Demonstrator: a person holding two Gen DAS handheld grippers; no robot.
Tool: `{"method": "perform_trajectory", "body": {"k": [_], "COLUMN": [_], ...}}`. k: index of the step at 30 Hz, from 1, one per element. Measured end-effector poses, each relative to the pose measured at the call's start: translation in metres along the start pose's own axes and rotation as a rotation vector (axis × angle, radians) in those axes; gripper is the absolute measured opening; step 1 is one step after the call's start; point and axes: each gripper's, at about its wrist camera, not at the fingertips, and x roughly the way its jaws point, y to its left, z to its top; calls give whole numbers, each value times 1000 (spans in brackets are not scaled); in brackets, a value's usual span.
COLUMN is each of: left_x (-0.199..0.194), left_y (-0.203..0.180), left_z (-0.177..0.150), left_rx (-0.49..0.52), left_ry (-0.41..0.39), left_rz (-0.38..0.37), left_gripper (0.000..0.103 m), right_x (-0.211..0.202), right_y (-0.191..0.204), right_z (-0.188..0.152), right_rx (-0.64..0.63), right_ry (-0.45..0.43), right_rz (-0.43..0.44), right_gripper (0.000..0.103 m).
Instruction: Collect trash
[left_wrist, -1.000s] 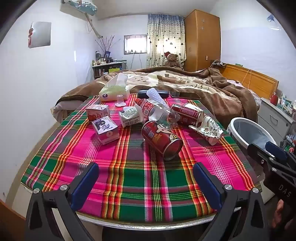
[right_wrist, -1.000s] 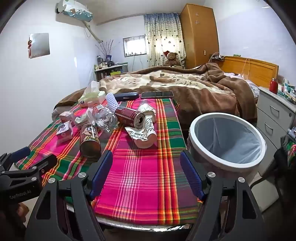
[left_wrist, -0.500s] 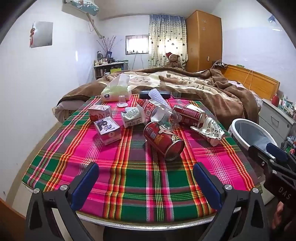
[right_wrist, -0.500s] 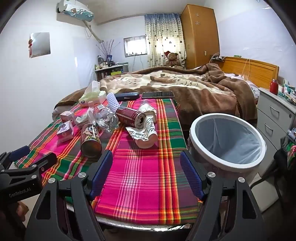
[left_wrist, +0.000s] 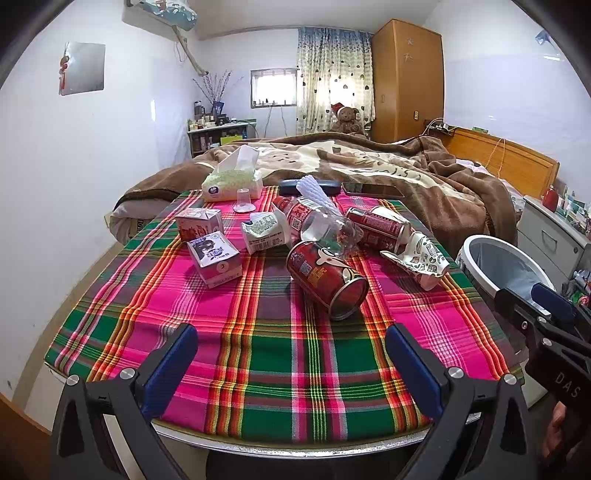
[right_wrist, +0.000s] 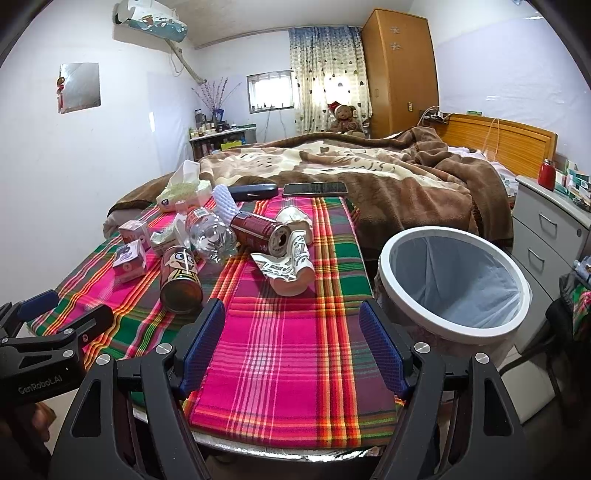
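Observation:
Trash lies on a plaid tablecloth (left_wrist: 258, 354): a red can (left_wrist: 327, 278) on its side, a second red can (left_wrist: 378, 229), a clear plastic bottle (left_wrist: 321, 225), a crushed paper cup (left_wrist: 419, 260) and small cartons (left_wrist: 216, 258). The white-rimmed bin (right_wrist: 456, 284) with a liner stands at the table's right edge. My left gripper (left_wrist: 291, 369) is open and empty over the table's near edge. My right gripper (right_wrist: 291, 347) is open and empty, with the paper cup (right_wrist: 291, 264) and the near can (right_wrist: 181, 278) ahead of it.
A tissue pack (left_wrist: 231, 179), a dark case (left_wrist: 308, 186) and a phone (left_wrist: 371, 190) lie at the table's far end. A bed with a brown blanket (left_wrist: 369, 162) lies behind. A grey drawer unit (right_wrist: 550, 229) stands right of the bin.
Both grippers stay open and hold nearly still. The left wrist view has drifted slightly, so the trash sits a little lower and closer in frame.

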Motion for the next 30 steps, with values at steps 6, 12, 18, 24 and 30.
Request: {"method": "perform_trajectory", "body": {"k": [6, 12, 18, 24, 30], "left_x": [0, 1, 1, 1, 1], "left_y": [0, 2, 4, 5, 5], "left_z": [0, -1, -1, -1, -1], "left_rx": [-4, -7, -12, -11, -13], "left_ry": [-2, 0, 3, 3, 3], "left_rz": [7, 5, 8, 10, 11], "left_gripper": [103, 103, 103, 103, 103], "right_x": [1, 2, 1, 1, 1], "right_y": [-1, -1, -1, -2, -1], "right_z": [0, 0, 0, -1, -1], "right_rx": [2, 0, 1, 3, 2], "right_ry": [3, 4, 2, 3, 0], "right_rz": [-2, -2, -3, -3, -2], "right_gripper": [77, 77, 77, 77, 77]}}
